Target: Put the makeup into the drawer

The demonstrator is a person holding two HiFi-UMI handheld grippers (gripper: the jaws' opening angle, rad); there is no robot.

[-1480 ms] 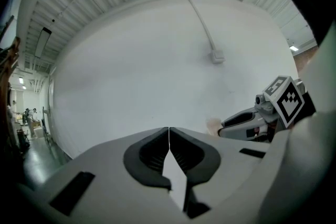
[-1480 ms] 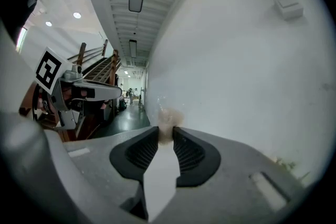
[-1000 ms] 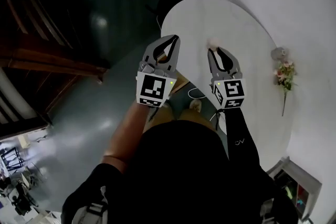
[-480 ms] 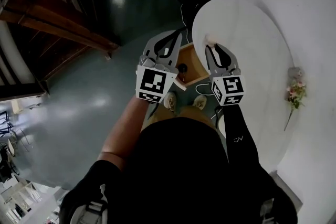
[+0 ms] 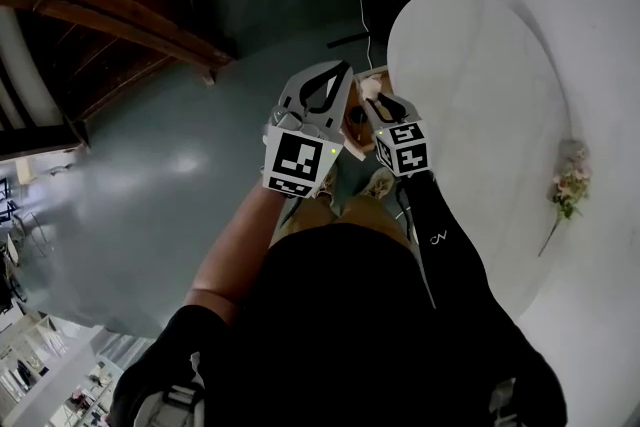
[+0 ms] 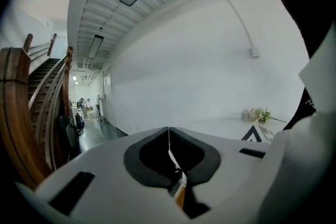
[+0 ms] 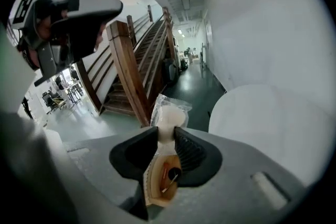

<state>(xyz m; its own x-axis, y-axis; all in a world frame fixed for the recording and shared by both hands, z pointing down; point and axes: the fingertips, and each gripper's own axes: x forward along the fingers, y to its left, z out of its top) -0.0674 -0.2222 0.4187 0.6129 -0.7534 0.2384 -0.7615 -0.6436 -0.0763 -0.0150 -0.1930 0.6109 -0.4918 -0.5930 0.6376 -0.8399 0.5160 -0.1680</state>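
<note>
Looking down from the head view, both claws are out front and close together at about twelve o'clock from the person's body. The right claw [image 5: 372,93] is pinching the makeup puff [image 7: 169,113], a pale, soft pad in a clear crinkly wrapper. In the right gripper view the pads press on its lower part from both sides, and the rest sticks up past the tips toward twelve o'clock. The puff is up in the air in that grip, not yet in the drawer. Straight through the gap behind the pads, at six o'clock in that view, sits the open wooden drawer [image 7: 157,195], with a small dark round item and a thin orange stick already lying in it. The white oval table [image 5: 480,95] spreads away at two o'clock in the head view, and a little bunch of flowers [image 5: 568,187] sits at its three o'clock edge. The left claw [image 5: 328,75] hovers just beside its partner, at nine o'clock from it. Its own view shows the tips pressed together with only a hairline seam between them and nothing caught there. A wooden staircase [image 6: 31,97] climbs at nine o'clock in the left gripper view. The person's shoes [image 5: 380,183] peek out on the grey-green floor [image 5: 160,175] below the claws.
</note>
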